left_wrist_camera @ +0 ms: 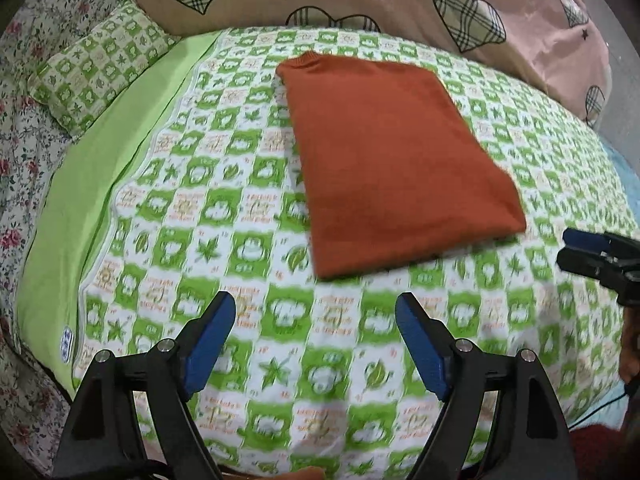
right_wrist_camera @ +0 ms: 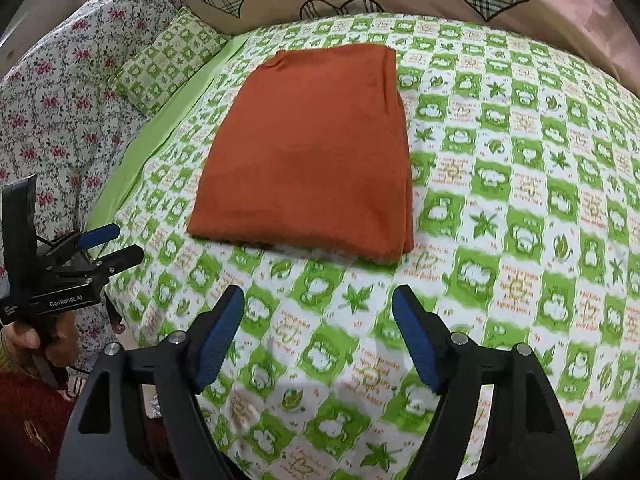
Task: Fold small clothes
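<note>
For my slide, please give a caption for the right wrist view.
Open right gripper facing a folded rust-orange garment on the green checked bedsheet.

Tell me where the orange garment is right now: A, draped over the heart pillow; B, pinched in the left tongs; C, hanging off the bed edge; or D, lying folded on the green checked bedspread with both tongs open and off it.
D: the orange garment lies folded flat on the bedspread, while the left tongs and right tongs are open, short of it.
</note>
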Demonstrator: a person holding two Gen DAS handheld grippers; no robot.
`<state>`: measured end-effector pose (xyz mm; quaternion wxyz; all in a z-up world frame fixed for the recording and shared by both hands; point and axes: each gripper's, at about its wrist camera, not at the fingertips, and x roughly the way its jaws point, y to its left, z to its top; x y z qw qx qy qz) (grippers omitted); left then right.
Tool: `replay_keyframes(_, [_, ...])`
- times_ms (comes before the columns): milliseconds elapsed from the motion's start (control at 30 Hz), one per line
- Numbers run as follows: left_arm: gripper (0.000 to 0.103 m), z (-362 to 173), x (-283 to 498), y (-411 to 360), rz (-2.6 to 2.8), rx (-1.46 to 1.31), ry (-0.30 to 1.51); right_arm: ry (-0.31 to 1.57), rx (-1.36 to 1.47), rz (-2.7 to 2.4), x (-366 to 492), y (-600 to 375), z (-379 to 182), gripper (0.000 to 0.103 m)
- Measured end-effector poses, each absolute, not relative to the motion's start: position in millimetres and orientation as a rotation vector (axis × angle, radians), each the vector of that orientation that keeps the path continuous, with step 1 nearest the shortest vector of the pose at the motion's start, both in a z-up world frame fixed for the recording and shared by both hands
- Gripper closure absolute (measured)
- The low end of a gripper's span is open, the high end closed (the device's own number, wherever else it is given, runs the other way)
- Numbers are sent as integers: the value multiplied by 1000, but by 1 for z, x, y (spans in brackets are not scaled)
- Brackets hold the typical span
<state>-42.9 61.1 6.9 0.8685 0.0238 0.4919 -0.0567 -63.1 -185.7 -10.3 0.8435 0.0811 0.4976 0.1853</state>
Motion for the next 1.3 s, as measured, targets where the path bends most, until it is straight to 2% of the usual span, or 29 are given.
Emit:
replay_keyframes(100, [19,9,-26,54,-101,39,1038,1036,182,387,-53,-185,-7,25])
replay_keyframes(233, [19,5,-8,45,-66,66,1062,1033,173,387,-39,-181,-7,16])
replay_keyframes(1300, [19,-12,42,24,-25,128,1030,1074,121,387,26,-157,-24,14])
